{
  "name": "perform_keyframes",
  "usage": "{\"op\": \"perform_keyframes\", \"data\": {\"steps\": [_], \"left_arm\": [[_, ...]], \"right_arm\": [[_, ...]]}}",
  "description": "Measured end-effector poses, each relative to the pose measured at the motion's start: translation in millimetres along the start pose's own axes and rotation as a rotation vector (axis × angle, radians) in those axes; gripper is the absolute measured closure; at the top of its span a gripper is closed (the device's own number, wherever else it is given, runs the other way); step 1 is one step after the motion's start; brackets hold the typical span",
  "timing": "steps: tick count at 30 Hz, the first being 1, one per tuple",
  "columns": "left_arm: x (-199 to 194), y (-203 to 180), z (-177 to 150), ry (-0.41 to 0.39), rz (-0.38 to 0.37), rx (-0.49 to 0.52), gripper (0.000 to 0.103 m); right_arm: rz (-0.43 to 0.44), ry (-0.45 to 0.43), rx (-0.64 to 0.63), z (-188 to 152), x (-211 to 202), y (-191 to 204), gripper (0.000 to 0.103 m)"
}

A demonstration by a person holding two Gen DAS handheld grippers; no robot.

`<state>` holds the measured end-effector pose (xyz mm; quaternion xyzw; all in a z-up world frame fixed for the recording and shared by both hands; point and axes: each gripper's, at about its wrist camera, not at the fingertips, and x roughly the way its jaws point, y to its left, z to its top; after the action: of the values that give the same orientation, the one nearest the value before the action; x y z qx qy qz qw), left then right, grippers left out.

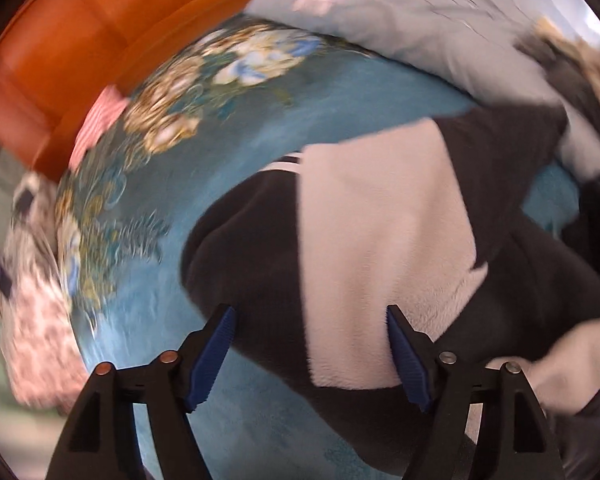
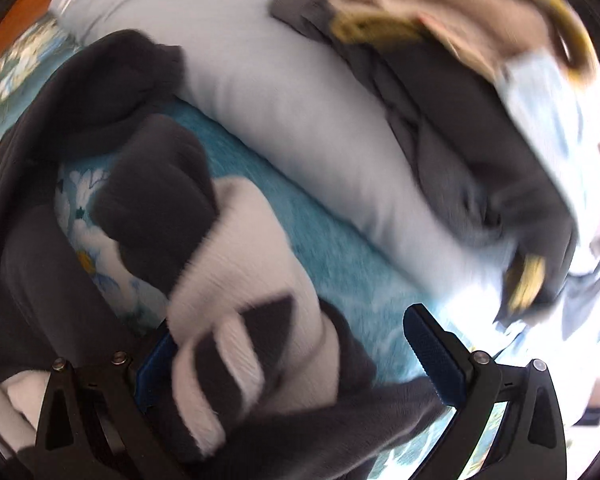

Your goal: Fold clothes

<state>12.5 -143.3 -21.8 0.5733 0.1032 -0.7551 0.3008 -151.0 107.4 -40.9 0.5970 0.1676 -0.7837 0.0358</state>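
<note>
A black and white fleece garment (image 1: 380,232) lies spread on a blue floral blanket (image 1: 236,168). My left gripper (image 1: 312,324) is open just above the garment's near edge, its blue pads on either side of the white panel. In the right wrist view the same garment (image 2: 236,240) is bunched, with a black and white striped part between the fingers. My right gripper (image 2: 292,344) is open; the left pad is partly hidden by the cloth and the right pad stands apart from it.
A pale blue pillow (image 1: 412,24) lies along the far side of the blanket and also shows in the right wrist view (image 2: 300,128). A heap of grey and beige clothes (image 2: 440,80) lies on it. An orange wooden headboard (image 1: 80,40) is far left.
</note>
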Motion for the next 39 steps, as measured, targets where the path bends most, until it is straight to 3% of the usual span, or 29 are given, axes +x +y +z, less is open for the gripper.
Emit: {"op": "perform_keyframes", "data": {"steps": [3,7,10,17,26,30,34,39], "left_arm": [[-10,9,-3,-0.050,0.009,-0.029,0.025],[-23,6,-8,-0.118,0.010,0.018,0.025],[-27,11,-6,-0.125,0.016,0.003,0.025],[6,34,0,0.052,-0.063,-0.170,0.019],[39,45,-6,0.201,-0.199,-0.342,0.017],[46,44,-8,0.236,-0.214,-0.362,0.015],[46,32,-7,0.245,-0.229,-0.314,0.015],[42,24,-8,0.236,-0.275,-0.279,0.027]], "right_arm": [[0.015,-0.016,0.031,-8,-5,-8,0.001],[-0.004,-0.041,0.004,-13,-11,-4,0.007],[0.002,-0.041,0.004,-16,-12,-5,0.009],[0.037,-0.038,0.021,-23,-16,-15,0.009],[0.092,-0.047,0.063,-31,-21,-28,0.009],[0.117,-0.049,0.110,-35,-30,-40,0.010],[0.143,-0.051,0.159,-39,-39,-52,0.026],[0.175,-0.053,0.221,-44,-50,-67,0.053]]}}
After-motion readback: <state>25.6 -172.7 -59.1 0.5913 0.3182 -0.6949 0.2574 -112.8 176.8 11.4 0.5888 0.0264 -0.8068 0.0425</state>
